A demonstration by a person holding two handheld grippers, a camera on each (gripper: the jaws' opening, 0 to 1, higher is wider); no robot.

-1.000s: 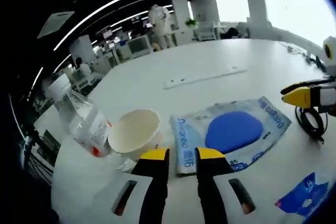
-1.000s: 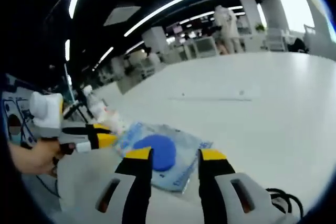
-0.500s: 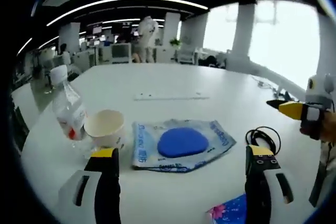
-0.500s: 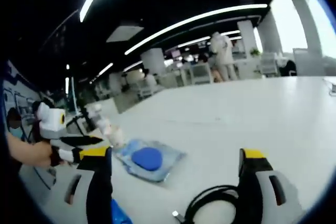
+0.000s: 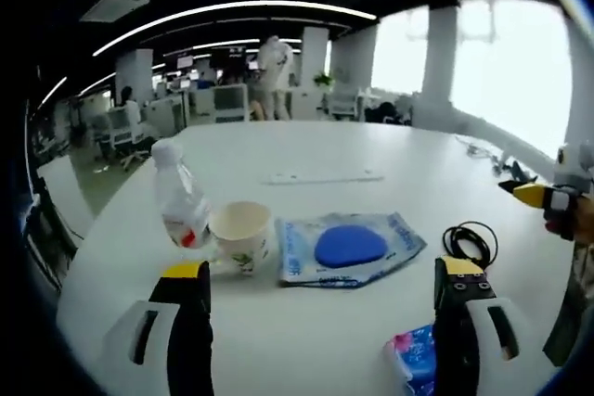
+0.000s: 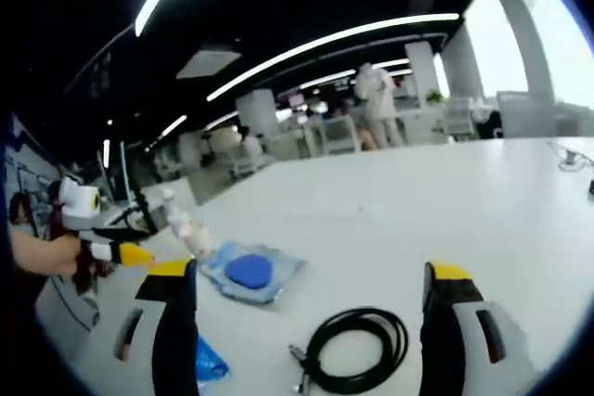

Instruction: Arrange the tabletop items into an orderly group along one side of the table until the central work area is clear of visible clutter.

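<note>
I'm holding both claws wide open, gripping nothing. The cable (image 6: 357, 350), at twelve o'clock from my right claw (image 6: 311, 275), is probably limp; I'm eyeing its bunched loops.

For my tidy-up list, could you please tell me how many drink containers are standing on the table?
2: a clear bottle with a white cap, and a paper cup touching it on the side nearer the blue packet. Others may lie outside the views.
</note>
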